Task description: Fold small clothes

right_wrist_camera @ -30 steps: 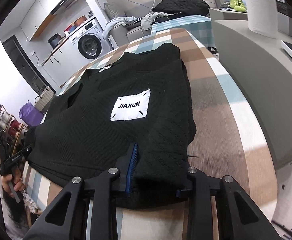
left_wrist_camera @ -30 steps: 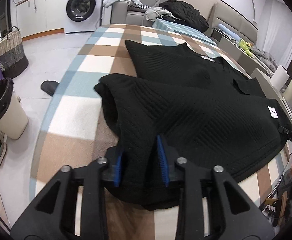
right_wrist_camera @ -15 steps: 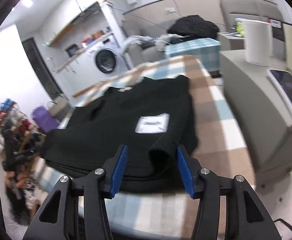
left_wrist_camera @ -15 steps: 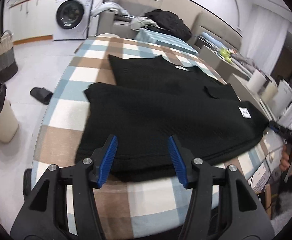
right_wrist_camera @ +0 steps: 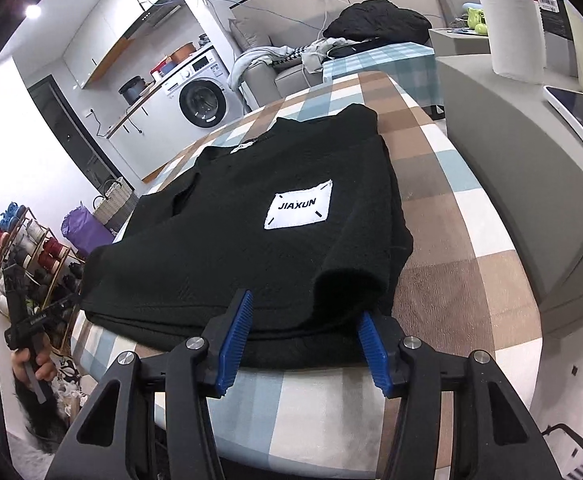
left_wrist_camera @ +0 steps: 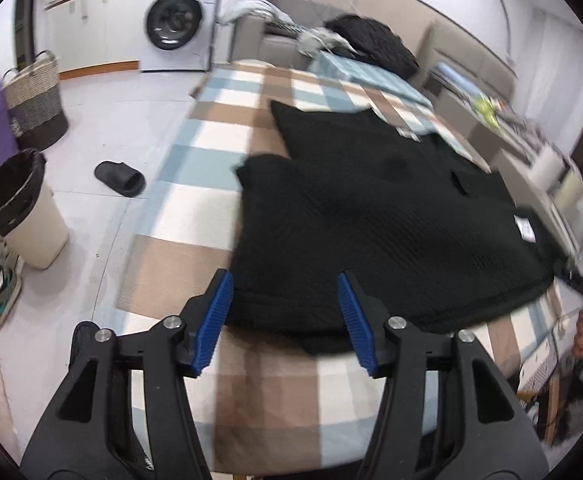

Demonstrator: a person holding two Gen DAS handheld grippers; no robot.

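A black knitted sweater point(left_wrist_camera: 371, 224) lay folded on the table with the checked cloth point(left_wrist_camera: 195, 216), its lower half doubled up over the upper part, near the front edge. The left gripper point(left_wrist_camera: 285, 312) hung just off that near edge with its blue-padded fingers point(left_wrist_camera: 215, 312) spread wide, nothing between them, the hem of the sweater showing in the gap. That view was blurred towards the right side. The right gripper point(right_wrist_camera: 305, 336) was at the other front corner, its fingers point(right_wrist_camera: 373, 350) likewise held apart; the folded corner of cloth bulged up between them, and whether the right-hand pad touched the fabric I could not tell. A white patch reading JIAXUN point(right_wrist_camera: 298, 209) sat face up on the top layer. Off to the left of the table stood a bin with a black liner point(left_wrist_camera: 23, 208), a black slipper point(left_wrist_camera: 119, 178) on the floor beside it, a woven basket point(left_wrist_camera: 35, 108) further back, and a washing machine point(left_wrist_camera: 177, 24) against the wall. On the grey counter to the right stood a white paper roll point(right_wrist_camera: 515, 36)
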